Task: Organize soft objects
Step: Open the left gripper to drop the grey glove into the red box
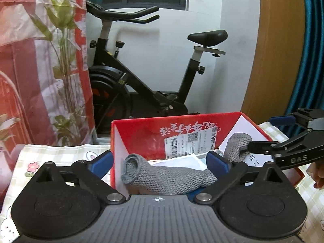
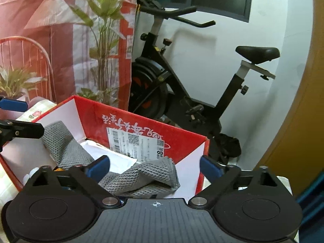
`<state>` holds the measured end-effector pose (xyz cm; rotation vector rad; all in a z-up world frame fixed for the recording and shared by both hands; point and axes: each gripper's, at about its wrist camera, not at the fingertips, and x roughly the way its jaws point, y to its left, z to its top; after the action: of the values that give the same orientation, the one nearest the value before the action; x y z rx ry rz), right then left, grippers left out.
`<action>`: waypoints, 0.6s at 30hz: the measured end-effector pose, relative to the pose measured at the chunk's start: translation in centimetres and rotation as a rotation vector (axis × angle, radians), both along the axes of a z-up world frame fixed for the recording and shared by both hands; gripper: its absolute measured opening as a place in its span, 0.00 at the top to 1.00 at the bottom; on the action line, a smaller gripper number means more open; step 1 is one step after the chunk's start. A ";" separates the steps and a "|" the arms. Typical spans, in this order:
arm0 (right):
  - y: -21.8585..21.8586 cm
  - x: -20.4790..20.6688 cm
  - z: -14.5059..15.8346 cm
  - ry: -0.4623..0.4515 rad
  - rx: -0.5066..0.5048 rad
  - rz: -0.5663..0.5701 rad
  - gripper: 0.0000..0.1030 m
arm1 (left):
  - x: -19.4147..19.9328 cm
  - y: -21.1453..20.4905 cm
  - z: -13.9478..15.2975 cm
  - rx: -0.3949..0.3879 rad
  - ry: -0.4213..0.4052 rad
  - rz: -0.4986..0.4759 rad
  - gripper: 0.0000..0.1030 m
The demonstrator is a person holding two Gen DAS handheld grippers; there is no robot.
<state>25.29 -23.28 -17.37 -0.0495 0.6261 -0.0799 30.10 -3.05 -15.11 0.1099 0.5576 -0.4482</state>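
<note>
My left gripper (image 1: pixel 160 161) stands wide, its blue pads clear of everything. The grey cloth (image 1: pixel 168 177) lies loose between them and just ahead, rolled at its near end, slumped over the box (image 1: pixel 139 129) wall and down inside. I touch none of it; it rests on its own weight.

My right gripper (image 2: pixel 155 166) is equally wide. The other end of the cloth (image 2: pixel 141 179) sits folded between and just below its pads, inside the box (image 2: pixel 91 111), free of both. From here the cloth runs away to my left and climbs the far white wall, under the tip of my left gripper (image 2: pixel 22 130). In the left view, my right gripper (image 1: pixel 283 147) hangs to the right over the box's corner.

I judge the cloth is laid this way because each end was carried by one gripper, so it drapes lengthwise across the box rather than bunching. It is in, but untidy: one end rides the rim. White paper lies under it on the box floor, and a printed label (image 2: pixel 135 141) is stuck on the far red wall ahead of both grippers.

The box sits on a checked tablecloth (image 1: pixel 60 158), which shows beside my left pad. An exercise bike (image 1: pixel 141 77) stands well beyond.

With both grippers empty, I judge the next call is either tucking that rim end down or backing out.
</note>
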 end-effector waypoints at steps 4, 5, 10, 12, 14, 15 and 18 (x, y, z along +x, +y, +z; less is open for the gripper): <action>0.2 -1.3 0.8 -0.004 0.024 -0.010 0.00 | -1.0 0.4 0.8 0.005 0.004 0.029 0.00; 0.3 -1.7 1.0 -0.001 0.033 -0.014 0.00 | -1.3 0.6 1.0 0.001 0.006 0.034 0.00; 0.9 -3.6 1.8 -0.009 0.073 -0.030 0.00 | -3.1 1.5 1.8 -0.007 0.008 0.054 0.00; 1.2 -4.6 2.1 -0.020 0.093 -0.033 0.00 | -3.9 1.8 2.0 -0.003 0.006 0.056 0.00; 1.4 -5.6 2.2 -0.036 0.110 -0.038 0.00 | -4.7 2.0 2.1 0.003 0.004 0.056 0.00; 1.6 -6.0 2.2 -0.043 0.116 -0.039 0.00 | -5.0 2.1 2.2 0.007 0.004 0.056 0.00; 2.3 -7.3 2.3 -0.060 0.115 -0.043 0.00 | -6.2 2.4 2.2 0.016 0.003 0.055 0.00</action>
<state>17.95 -21.01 -15.09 0.0767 0.5713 -0.0863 23.91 -0.66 -12.96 0.1093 0.5661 -0.3903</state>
